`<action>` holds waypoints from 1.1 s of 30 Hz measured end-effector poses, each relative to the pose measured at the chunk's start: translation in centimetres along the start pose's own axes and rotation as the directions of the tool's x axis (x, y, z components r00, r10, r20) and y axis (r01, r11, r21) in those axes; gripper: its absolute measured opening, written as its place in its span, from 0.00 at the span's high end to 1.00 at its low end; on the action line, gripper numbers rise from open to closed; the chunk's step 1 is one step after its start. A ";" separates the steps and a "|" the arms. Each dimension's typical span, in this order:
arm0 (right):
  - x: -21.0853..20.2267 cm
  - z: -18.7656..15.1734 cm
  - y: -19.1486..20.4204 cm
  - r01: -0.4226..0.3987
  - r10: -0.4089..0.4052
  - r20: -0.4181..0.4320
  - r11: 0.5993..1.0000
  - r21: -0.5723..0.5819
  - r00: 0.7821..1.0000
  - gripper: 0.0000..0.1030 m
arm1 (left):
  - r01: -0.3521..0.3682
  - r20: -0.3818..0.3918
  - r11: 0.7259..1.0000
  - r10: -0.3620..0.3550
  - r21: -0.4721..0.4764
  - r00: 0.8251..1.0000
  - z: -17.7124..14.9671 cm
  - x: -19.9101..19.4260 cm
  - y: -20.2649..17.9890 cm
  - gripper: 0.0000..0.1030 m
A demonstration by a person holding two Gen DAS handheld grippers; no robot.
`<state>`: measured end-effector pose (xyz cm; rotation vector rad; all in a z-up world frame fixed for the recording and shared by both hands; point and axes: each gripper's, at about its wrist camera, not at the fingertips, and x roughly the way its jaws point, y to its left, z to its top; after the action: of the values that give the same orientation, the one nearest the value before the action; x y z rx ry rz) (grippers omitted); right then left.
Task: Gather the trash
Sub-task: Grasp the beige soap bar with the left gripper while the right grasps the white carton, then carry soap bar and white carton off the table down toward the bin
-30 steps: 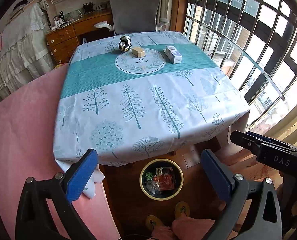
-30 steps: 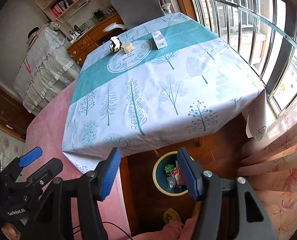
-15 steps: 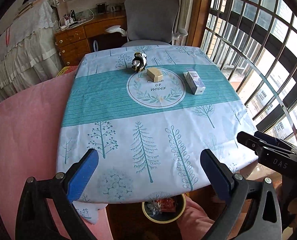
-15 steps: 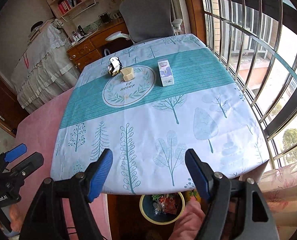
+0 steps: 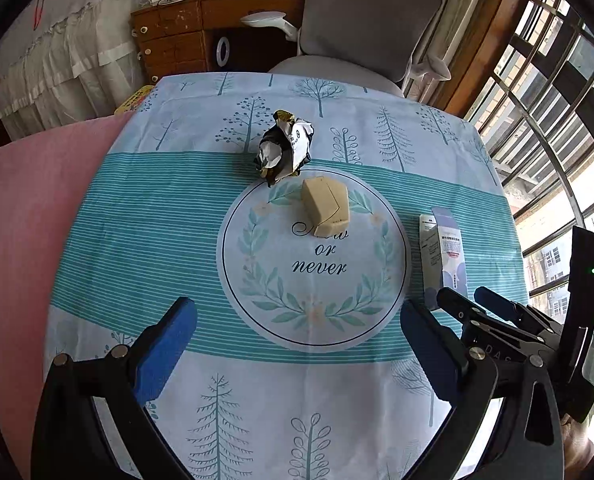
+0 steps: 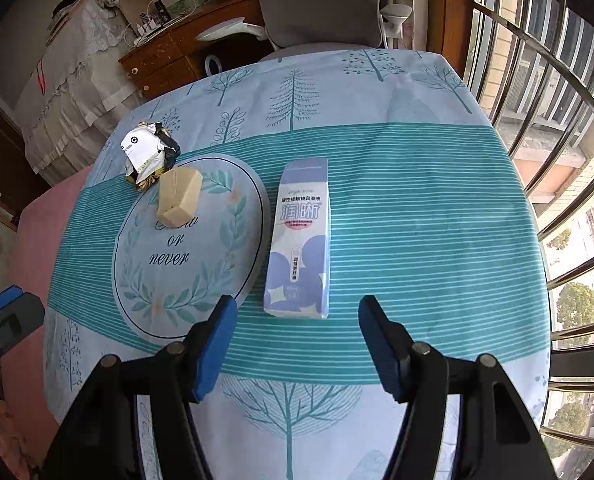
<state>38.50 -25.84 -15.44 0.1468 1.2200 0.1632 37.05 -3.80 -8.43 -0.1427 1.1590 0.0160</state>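
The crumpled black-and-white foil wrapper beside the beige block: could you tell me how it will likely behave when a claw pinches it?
The crumpled black-and-white foil wrapper looks like thin creased film, so it probably weighs little and would crush further under a pinch. Its glossy surface may slip between pads. Standing as an irregular wad, it seems apt to tip or skid if nudged, toward the beige block beside it.

Tablecloth [image 6: 417,208] — teal-striped band, tree print; carton [image 6: 300,240] was white and lilac; block [image 6: 179,196] beige; wrapper [image 6: 147,154] black-white-gold.

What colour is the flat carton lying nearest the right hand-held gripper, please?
The carton is white with purple-blue shapes, clearest in the right wrist view.
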 end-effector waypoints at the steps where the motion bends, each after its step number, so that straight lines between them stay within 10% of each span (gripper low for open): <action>1: 0.8 0.4 -0.1 -0.004 0.004 -0.009 1.000 -0.003 1.000 0.38 | -0.009 -0.005 1.000 0.009 -0.009 1.000 0.5 0.8 -0.2 0.02; 8: 2.5 1.7 -0.1 -0.030 0.031 0.013 0.997 -0.066 0.999 0.66 | -0.040 -0.045 0.997 0.038 -0.062 0.998 3.3 5.8 -1.0 0.02; 23: 4.1 5.5 -1.3 -0.092 0.095 0.041 0.994 -0.054 0.995 0.66 | -0.167 -0.038 0.983 0.164 -0.081 0.986 6.6 12.6 -4.3 0.20; 28: 4.1 5.3 -1.3 -0.095 0.098 0.050 0.994 -0.062 0.994 0.66 | -0.180 -0.061 0.980 0.175 -0.084 0.983 7.0 14.5 -4.4 0.49; 33: 3.9 4.9 -1.0 -0.090 0.094 0.055 0.993 -0.078 0.994 0.66 | -0.165 -0.027 0.984 0.164 -0.073 0.986 7.1 14.5 -4.4 0.57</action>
<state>44.48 -26.18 -17.61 0.1409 1.1473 0.2832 49.72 -8.17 -18.47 -0.1133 1.1889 0.2047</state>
